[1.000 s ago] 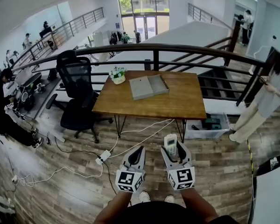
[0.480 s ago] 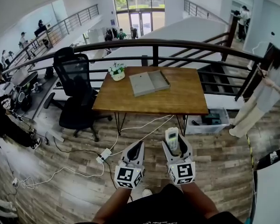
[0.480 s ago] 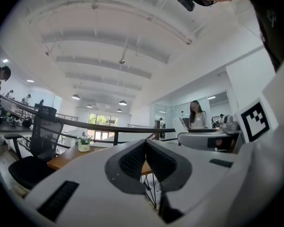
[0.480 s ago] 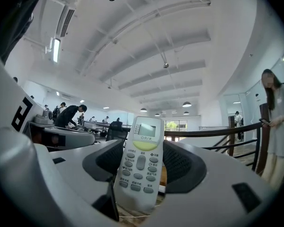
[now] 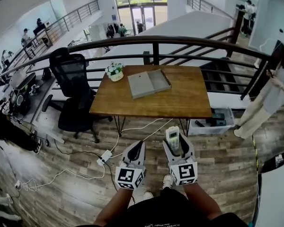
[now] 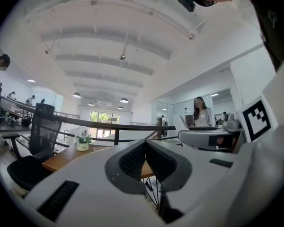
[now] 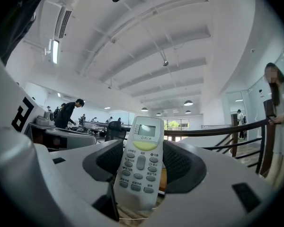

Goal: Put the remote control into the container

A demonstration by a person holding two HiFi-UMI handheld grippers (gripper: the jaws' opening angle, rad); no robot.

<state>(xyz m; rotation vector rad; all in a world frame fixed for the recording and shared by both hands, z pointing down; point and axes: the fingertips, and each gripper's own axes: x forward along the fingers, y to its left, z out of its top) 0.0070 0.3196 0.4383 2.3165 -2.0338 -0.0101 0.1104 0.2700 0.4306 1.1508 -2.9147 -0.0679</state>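
A white remote control (image 5: 173, 140) (image 7: 140, 161) with a small screen and grey buttons is clamped between the jaws of my right gripper (image 5: 174, 144) (image 7: 141, 163), held above the wooden floor short of the table. My left gripper (image 5: 136, 151) (image 6: 145, 161) hangs beside it with its jaws pressed together and nothing in them. The container (image 5: 149, 82), a flat grey open box with its lid folded out, lies on the wooden table (image 5: 189, 103) ahead, well away from both grippers.
A small potted plant (image 5: 115, 71) stands at the table's far left corner. A black office chair (image 5: 73, 92) sits left of the table. Cables and a power strip (image 5: 104, 157) run across the floor. A railing (image 5: 180, 44) lies behind the table; a person (image 5: 270, 96) stands at right.
The view has advanced slightly toward the table. Both grippers keep their pose, the remote still held in the right one.
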